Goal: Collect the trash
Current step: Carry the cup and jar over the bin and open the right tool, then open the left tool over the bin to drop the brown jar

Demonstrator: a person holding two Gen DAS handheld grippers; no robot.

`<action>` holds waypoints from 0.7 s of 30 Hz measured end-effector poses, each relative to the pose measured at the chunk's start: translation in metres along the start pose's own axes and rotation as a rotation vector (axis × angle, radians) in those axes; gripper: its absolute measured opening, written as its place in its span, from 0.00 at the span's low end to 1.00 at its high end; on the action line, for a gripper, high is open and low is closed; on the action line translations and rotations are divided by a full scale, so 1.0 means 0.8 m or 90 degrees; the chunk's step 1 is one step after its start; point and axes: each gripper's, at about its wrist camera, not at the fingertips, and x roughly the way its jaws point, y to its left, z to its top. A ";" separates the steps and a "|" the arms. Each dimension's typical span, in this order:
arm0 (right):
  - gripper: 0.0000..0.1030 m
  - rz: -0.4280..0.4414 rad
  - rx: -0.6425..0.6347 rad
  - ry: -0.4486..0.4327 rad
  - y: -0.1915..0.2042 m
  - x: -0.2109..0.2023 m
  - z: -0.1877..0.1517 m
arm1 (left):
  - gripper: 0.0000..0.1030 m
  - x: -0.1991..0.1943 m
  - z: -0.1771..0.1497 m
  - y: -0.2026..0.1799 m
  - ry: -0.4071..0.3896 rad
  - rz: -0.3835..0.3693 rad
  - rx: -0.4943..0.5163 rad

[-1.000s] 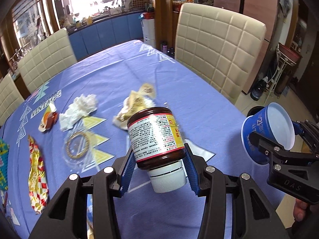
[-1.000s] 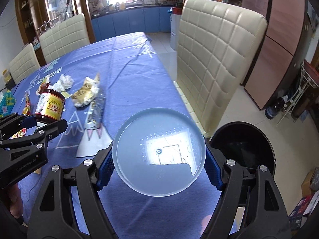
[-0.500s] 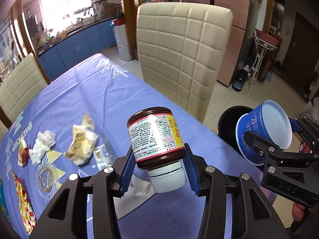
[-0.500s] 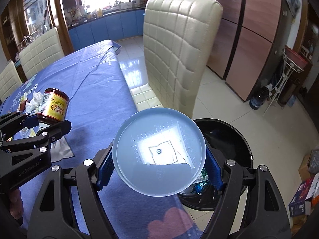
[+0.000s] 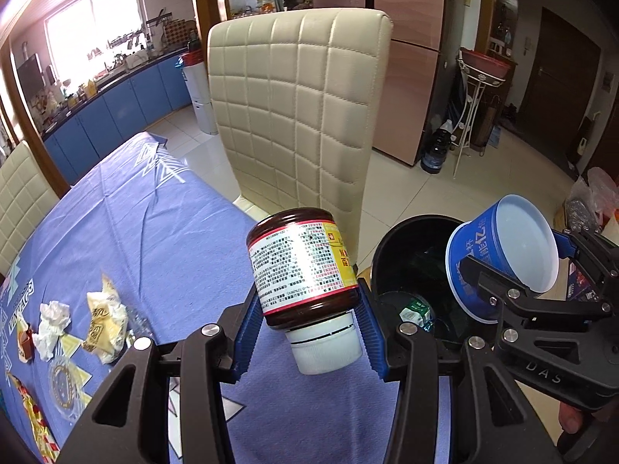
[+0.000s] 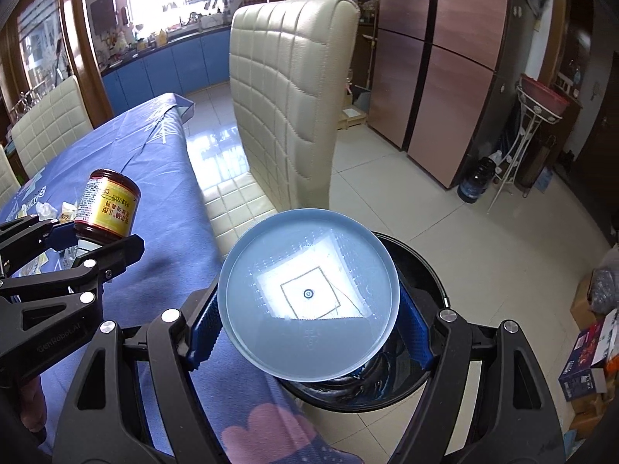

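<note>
Left gripper (image 5: 307, 332) clenched on a brown jar (image 5: 301, 266) at its neck, just above the white lid (image 5: 327, 350); lid end turned back toward the camera, base pointing away and up, so gripped upside down, likely because the narrow neck gives the blue pads a better seat than the wide labelled body; carried above the near edge of the counter (image 5: 154, 232), not yet over the black trash bin (image 5: 410, 239).

Right gripper (image 6: 307, 319) grasping a blue paper cup (image 6: 309, 290) across its wall near the rim, open mouth facing the camera, base pointing away; held directly above the bin (image 6: 433, 270), which stands on the floor just beside the counter corner; seemingly ready for release, since a drop from here looks set to land inside; some discarded packaging already visible in the bin from the left wrist view.

One piece of trash per gripper, probably to save a trip; cup ahead of jar, so cup first by position, jar needing a further shift toward the bin.

Remaining on the blue cloth: a crumpled tissue (image 5: 52, 323), a yellowish wrapper (image 5: 104, 317), a small red packet (image 5: 23, 340), clear film over the printed triangles and a gold-and-red foil wrapper (image 5: 33, 410) at the far left; task judged partway, with these left to gather.

Cream chair (image 5: 298, 116) standing close behind the bin; risk of the jar clipping the bin rim or the chair if swung carelessly.
</note>
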 end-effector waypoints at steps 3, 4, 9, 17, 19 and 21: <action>0.74 -0.006 0.009 -0.002 -0.008 0.001 0.000 | 0.44 0.003 0.004 -0.010 -0.002 -0.008 0.008; 0.74 -0.009 0.011 -0.003 -0.011 0.001 0.000 | 0.44 0.004 0.006 -0.014 -0.003 -0.011 0.011; 0.75 -0.016 0.025 -0.002 -0.024 0.001 0.001 | 0.44 0.004 0.011 -0.026 -0.006 -0.018 0.024; 0.81 -0.035 0.061 -0.007 -0.041 -0.001 0.002 | 0.44 0.008 0.021 -0.038 -0.011 -0.028 0.041; 0.81 -0.043 0.061 -0.006 -0.043 -0.001 -0.001 | 0.44 0.010 0.023 -0.043 -0.010 -0.034 0.047; 0.81 -0.052 0.065 -0.003 -0.047 0.000 -0.004 | 0.44 0.010 0.026 -0.050 -0.014 -0.042 0.055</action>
